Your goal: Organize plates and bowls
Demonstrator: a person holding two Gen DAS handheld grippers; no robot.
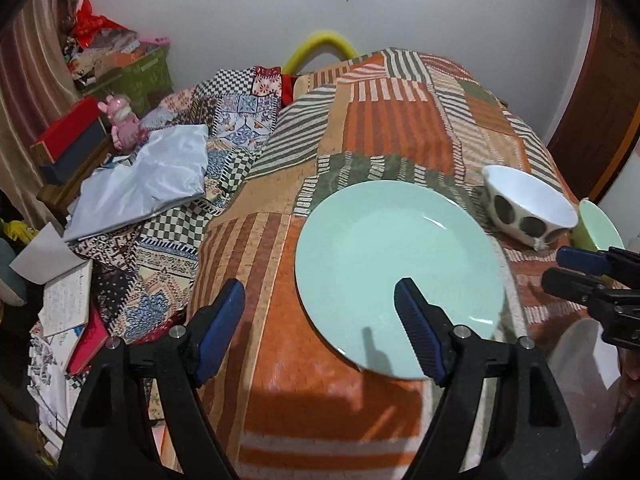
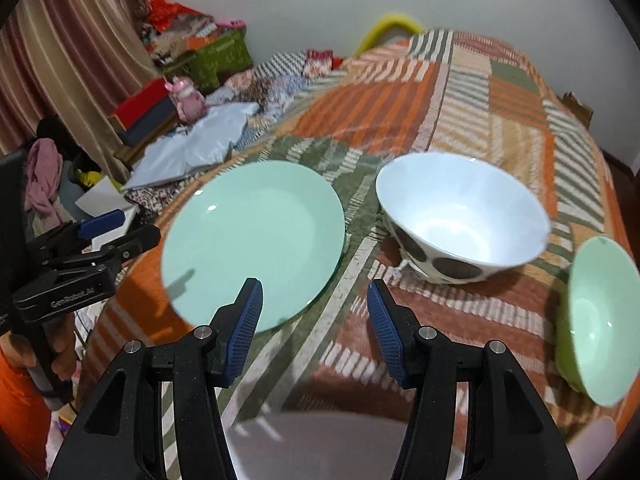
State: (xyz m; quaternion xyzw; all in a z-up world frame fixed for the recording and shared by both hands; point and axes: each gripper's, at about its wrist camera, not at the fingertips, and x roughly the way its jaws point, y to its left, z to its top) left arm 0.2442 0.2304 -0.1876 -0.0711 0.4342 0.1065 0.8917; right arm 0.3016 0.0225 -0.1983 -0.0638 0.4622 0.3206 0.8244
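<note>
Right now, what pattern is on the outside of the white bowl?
Large dark round spots on the white bowl, clearest in the left wrist view.

we see our right gripper (image 2: 315, 328) with jaws apart and empty above the striped bedspread (image 2: 496, 92); a mint plate (image 2: 256, 236) lies left, a white spotted bowl (image 2: 464, 216) ahead, a green bowl (image 2: 600, 328) far right, and the left gripper (image 2: 116, 228) at the left edge

The quilted bed (image 2: 500, 92) carries a mint plate (image 2: 252, 240), spotted bowl (image 2: 460, 216) and green bowl (image 2: 600, 320).
</note>
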